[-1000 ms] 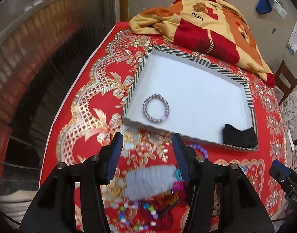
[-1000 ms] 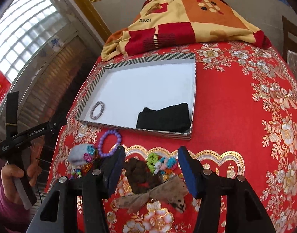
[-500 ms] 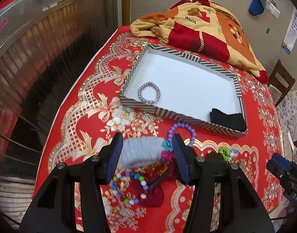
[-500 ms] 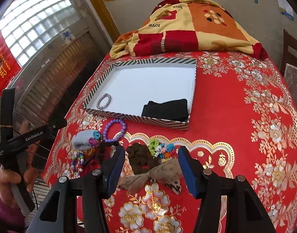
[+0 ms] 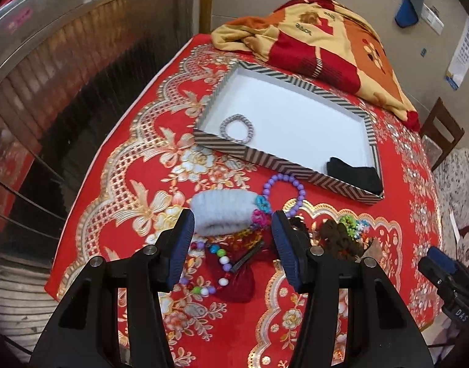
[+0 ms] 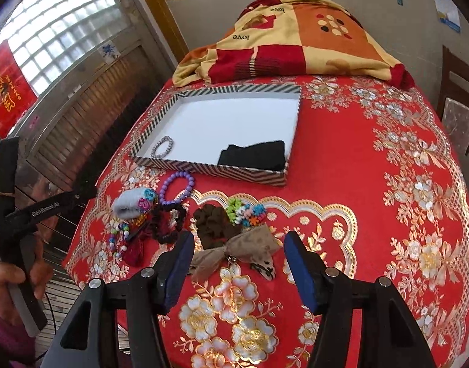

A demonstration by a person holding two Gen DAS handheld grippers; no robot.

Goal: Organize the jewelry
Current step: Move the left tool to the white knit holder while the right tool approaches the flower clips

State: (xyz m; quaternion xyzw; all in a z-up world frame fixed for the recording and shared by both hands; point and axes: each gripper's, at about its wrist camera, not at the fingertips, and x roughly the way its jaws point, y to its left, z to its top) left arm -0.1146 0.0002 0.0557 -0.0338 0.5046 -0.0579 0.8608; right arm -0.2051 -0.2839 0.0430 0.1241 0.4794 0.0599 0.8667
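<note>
Jewelry lay heaped on the near part of the red, gold-flowered tablecloth (image 6: pixel 372 184): a gauzy tan bow (image 6: pixel 234 253), a crinkled brown scrunchie (image 6: pixel 214 222), a strand of multicolored round beads (image 5: pixel 217 265), a fuzzy grey wristband (image 5: pixel 220 213) and a purple bead bracelet (image 5: pixel 285 194). The left gripper (image 5: pixel 231 239) hung above the bead strand with its blue-padded jaws wide apart, holding nothing; the right gripper (image 6: pixel 237 262) was likewise spread and empty over the bow. Beyond the heap sat a shallow rectangular striped tray (image 5: pixel 266 161) with a smooth white floor, holding a sparkly silver bracelet (image 5: pixel 237 128) and a folded black cloth (image 5: pixel 354 176). Farthest lay a rumpled patchwork blanket (image 6: pixel 296 40).
</note>
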